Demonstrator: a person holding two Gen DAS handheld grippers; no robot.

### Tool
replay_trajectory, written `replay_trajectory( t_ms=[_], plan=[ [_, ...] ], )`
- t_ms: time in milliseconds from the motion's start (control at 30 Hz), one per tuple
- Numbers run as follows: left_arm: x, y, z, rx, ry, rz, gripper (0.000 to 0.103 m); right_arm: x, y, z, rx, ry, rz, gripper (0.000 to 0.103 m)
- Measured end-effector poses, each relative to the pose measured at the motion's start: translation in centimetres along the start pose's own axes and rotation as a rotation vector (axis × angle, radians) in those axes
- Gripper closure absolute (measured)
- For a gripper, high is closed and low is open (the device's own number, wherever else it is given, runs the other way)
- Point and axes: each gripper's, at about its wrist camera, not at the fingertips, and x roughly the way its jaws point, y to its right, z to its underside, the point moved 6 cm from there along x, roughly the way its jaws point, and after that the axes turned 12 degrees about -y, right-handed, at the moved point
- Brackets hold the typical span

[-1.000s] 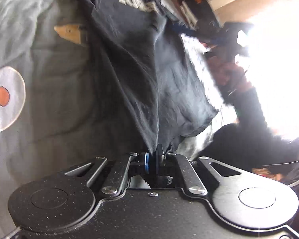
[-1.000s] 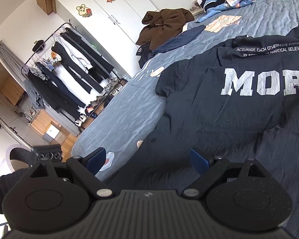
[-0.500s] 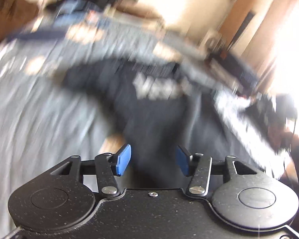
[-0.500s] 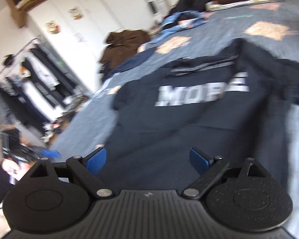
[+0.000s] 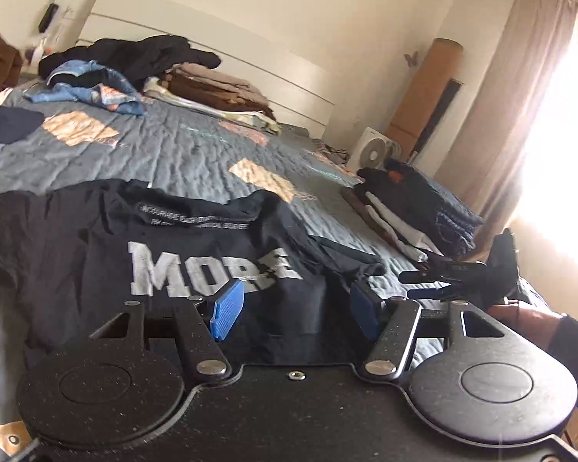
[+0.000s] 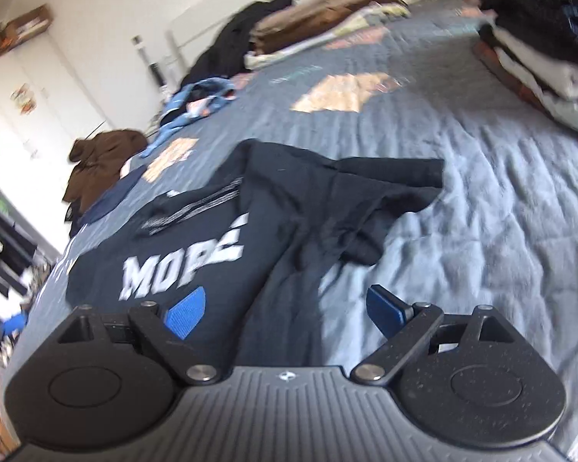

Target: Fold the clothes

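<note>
Both held wide apart, gripping nothing. Ahead of and just under the left tool (image 5: 294,306): black T-shirt (image 5: 96,246), spread on the grey bed (image 5: 181,154). Same shirt ahead of the right tool (image 6: 285,306), sleeve crumpled toward its right.

On the one grey-blue quilted bed (image 5: 196,154) lie one black T-shirt printed "MORE" (image 5: 96,254), two stacks of folded clothes (image 5: 416,208) (image 5: 219,92), one crumpled blue patterned garment (image 5: 96,88), one brown hooded garment (image 6: 100,161), and beside it stands one white fan (image 5: 372,152).
</note>
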Motion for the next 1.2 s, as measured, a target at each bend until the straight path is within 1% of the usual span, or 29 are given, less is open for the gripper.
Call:
replay_trajectory(
  t_ms=[33, 100, 167, 233, 333, 367, 433, 467, 500, 533, 600, 633, 667, 700, 833, 900, 1033, 1133, 1200],
  plan=[
    [0.1, -0.7, -0.1, -0.023, -0.001, -0.005, 0.043, 1.2, 1.3, -0.9, 0.028, -0.013, 0.012, 0.012],
    [0.3, -1.7, -0.5, -0.047, 0.010, -0.014, 0.043, 3.6, 3.7, -2.0, 0.058, -0.040, 0.076, 0.013],
    [0.5, -2.1, -1.1, -0.066, 0.026, -0.015, 0.042, 4.9, 5.2, -2.8, 0.056, -0.035, 0.110, 0.013],
    [1.2, -2.2, -1.5, -0.071, 0.017, 0.003, 0.042, 5.8, 5.2, -2.9, 0.025, -0.044, 0.111, 0.013],
    [2.5, -2.2, -1.1, -0.057, -0.015, -0.005, 0.042, 7.1, 5.2, -3.2, -0.023, -0.057, 0.113, 0.014],
    [2.9, -2.2, -0.8, -0.052, -0.030, -0.011, 0.042, 7.5, 5.2, -3.2, -0.038, -0.061, 0.114, 0.018],
    [3.3, -2.2, -0.5, -0.037, -0.047, -0.027, 0.042, 7.8, 4.8, -3.5, -0.073, -0.055, 0.101, 0.037],
    [3.3, -2.1, -0.4, -0.031, -0.051, -0.032, 0.042, 7.8, 4.5, -3.6, -0.084, -0.055, 0.087, 0.068],
    [3.3, -2.1, -0.4, -0.032, -0.048, -0.030, 0.042, 8.0, 4.4, -3.8, -0.084, -0.065, 0.064, 0.082],
    [3.3, -2.1, -0.4, -0.033, -0.044, -0.028, 0.042, 7.9, 4.2, -4.0, -0.090, -0.074, 0.054, 0.083],
    [3.1, -2.1, -0.4, -0.037, -0.040, -0.023, 0.042, 7.2, 3.8, -4.1, -0.127, -0.081, 0.084, 0.089],
    [3.0, -2.1, -0.4, -0.036, -0.041, -0.024, 0.042, 6.8, 3.6, -4.1, -0.145, -0.085, 0.098, 0.090],
    [3.0, -2.0, -0.4, -0.036, -0.041, -0.026, 0.042, 6.4, 3.6, -4.2, -0.157, -0.085, 0.110, 0.093],
    [3.0, -2.0, -0.4, -0.035, -0.042, -0.026, 0.042, 5.8, 4.0, -4.3, -0.157, -0.078, 0.116, 0.100],
    [3.3, -1.9, -0.3, -0.030, -0.053, -0.025, 0.042, 3.6, 5.5, -4.6, -0.159, -0.051, 0.141, 0.100],
    [3.4, -1.8, -0.3, -0.024, -0.059, -0.028, 0.042, 2.8, 6.2, -4.7, -0.157, -0.044, 0.149, 0.097],
    [3.5, -1.9, -0.3, -0.024, -0.063, -0.031, 0.041, 4.0, 6.6, -4.3, -0.131, -0.080, 0.125, 0.095],
    [3.6, -1.9, -0.3, -0.020, -0.068, -0.036, 0.041, 4.9, 6.9, -4.0, -0.112, -0.107, 0.106, 0.089],
    [3.7, -2.0, -0.3, -0.023, -0.069, -0.034, 0.041, 4.9, 7.0, -4.1, -0.101, -0.098, 0.088, 0.080]
  ],
)
